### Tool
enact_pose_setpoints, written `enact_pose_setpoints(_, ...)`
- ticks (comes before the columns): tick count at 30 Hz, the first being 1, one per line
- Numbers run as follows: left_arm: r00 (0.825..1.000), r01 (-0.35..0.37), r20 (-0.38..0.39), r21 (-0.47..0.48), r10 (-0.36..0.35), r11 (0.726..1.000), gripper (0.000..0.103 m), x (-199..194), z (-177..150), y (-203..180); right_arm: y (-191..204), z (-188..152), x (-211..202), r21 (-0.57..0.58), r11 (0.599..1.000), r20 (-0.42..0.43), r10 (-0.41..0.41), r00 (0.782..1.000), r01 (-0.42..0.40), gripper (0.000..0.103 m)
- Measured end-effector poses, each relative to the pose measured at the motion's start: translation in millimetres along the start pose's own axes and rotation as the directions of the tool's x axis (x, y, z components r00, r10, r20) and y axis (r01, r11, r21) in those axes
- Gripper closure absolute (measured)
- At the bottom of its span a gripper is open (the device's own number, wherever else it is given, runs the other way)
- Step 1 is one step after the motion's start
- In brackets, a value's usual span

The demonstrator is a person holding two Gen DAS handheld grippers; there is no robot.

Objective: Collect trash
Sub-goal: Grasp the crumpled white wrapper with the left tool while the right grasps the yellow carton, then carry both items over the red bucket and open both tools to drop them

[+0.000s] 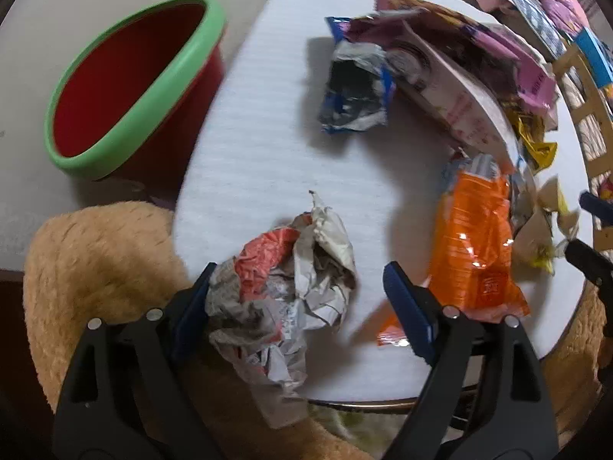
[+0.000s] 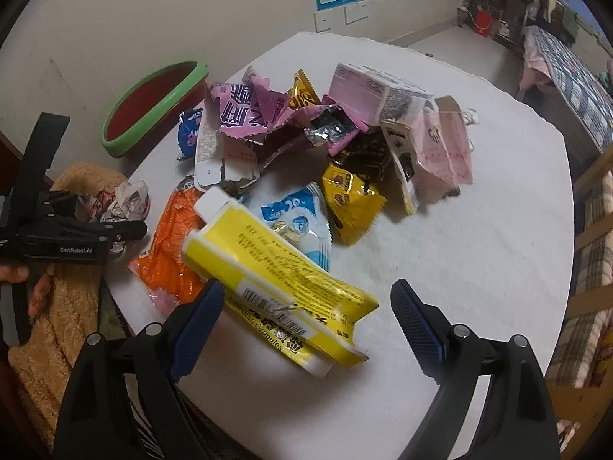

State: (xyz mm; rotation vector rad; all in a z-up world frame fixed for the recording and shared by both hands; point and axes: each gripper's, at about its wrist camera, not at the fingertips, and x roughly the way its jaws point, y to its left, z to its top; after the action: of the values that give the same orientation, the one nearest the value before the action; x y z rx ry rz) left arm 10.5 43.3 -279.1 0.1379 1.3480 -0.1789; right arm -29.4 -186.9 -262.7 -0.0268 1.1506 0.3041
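Two tools, both mine, hang over a round tabletop [image 2: 479, 230] covered in white, finely ribbed foam. My left tool [image 1: 302, 306] is released; its ridged blue pads straddle a crumpled paper wad [image 1: 287, 291], grey-white with a coral patch, lying at the near edge, the left pad just beside it. My right tool [image 2: 306, 318] is likewise released, spread around the near end of a flattened yellow box [image 2: 276, 268] with glossy printed faces and a barcode; neither pad presses it. Under the box lie a slick orange wrapper [image 2: 172, 245] and a blue-white sachet [image 2: 302, 207]. Beyond, a heap of trash: creased pink foil [image 2: 245, 111], a pale pink carton [image 2: 371, 92], a puffed yellow packet [image 2: 352, 195]. A red bin [image 1: 126, 88] with a smooth green rim stands off the tabletop's far left side. Tan fleece [image 1: 103, 253] borders the near edge.
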Motion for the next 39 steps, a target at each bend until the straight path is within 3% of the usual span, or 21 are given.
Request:
enact_pose_setpoints(5,0.999,-0.013,-0.034,0.036,0.014,0.999,0.021,6.6,3.0,-4.9,5.3,7.4,12.2,-0.064,0.998,-0.033,-0.012,0.999,0.01,0.017)
enact_pose_setpoints(6,0.999,-0.01,-0.04,0.049,0.012,0.999,0.023,8.5,4.3,-7.9,5.8,7.6,13.9,-0.075,0.997,-0.039,-0.016,0.999,0.013,0.017)
enact_pose_setpoints(8,0.999,-0.008,-0.051,0.065,0.011,0.998,0.039,12.3,7.0,-13.5,8.8,3.8,13.6,-0.087,0.996,-0.052,-0.01,0.999,0.005,0.021)
enact_pose_setpoints(9,0.998,-0.008,-0.054,0.067,0.012,0.998,0.048,13.5,8.0,-15.7,9.0,2.6,15.2,-0.09,0.996,-0.051,-0.011,0.999,0.006,0.037)
enact_pose_setpoints(11,0.999,0.0,-0.041,0.053,0.003,0.999,0.054,15.8,8.7,-15.8,8.9,-1.2,12.4,-0.085,0.996,-0.043,0.002,0.999,-0.006,0.047)
enact_pose_setpoints(12,0.999,0.018,-0.03,0.035,-0.017,0.999,0.057,13.2,8.7,-12.2,11.1,-1.5,11.6,-0.083,0.997,-0.03,0.006,1.0,-0.009,0.06)
enact_pose_setpoints(14,0.999,0.047,-0.009,0.007,-0.047,0.999,0.06,8.8,9.6,-10.6,9.2,-3.7,4.8,-0.049,0.998,-0.012,0.043,0.999,-0.044,0.074)
enact_pose_setpoints(19,0.992,0.093,0.088,-0.027,-0.09,0.995,0.061,-24.7,3.9,2.3,-0.5,-5.2,-28.7,0.042,0.994,0.081,0.095,0.992,-0.098,0.088)
enact_pose_setpoints(23,0.978,0.096,0.192,-0.052,-0.084,0.994,0.061,-50.5,10.5,0.3,-1.6,4.5,-54.6,0.056,0.993,0.15,0.091,0.984,-0.101,0.09)
enact_pose_setpoints(30,0.949,0.096,0.306,-0.073,-0.07,0.993,0.061,-87.0,24.6,9.0,8.0,16.8,-79.9,0.088,0.985,0.215,0.129,0.968,-0.151,0.091)
enact_pose_setpoints(35,0.929,0.067,0.37,-0.112,-0.021,0.991,0.061,-100.1,32.1,28.6,27.6,43.3,-101.0,0.066,0.986,0.286,0.129,0.949,-0.154,0.091)
enact_pose_setpoints(39,0.923,0.062,0.384,-0.146,-0.002,0.987,0.061,-97.5,36.7,48.0,46.5,71.6,-98.9,0.038,0.987,0.311,0.137,0.941,-0.156,0.091)
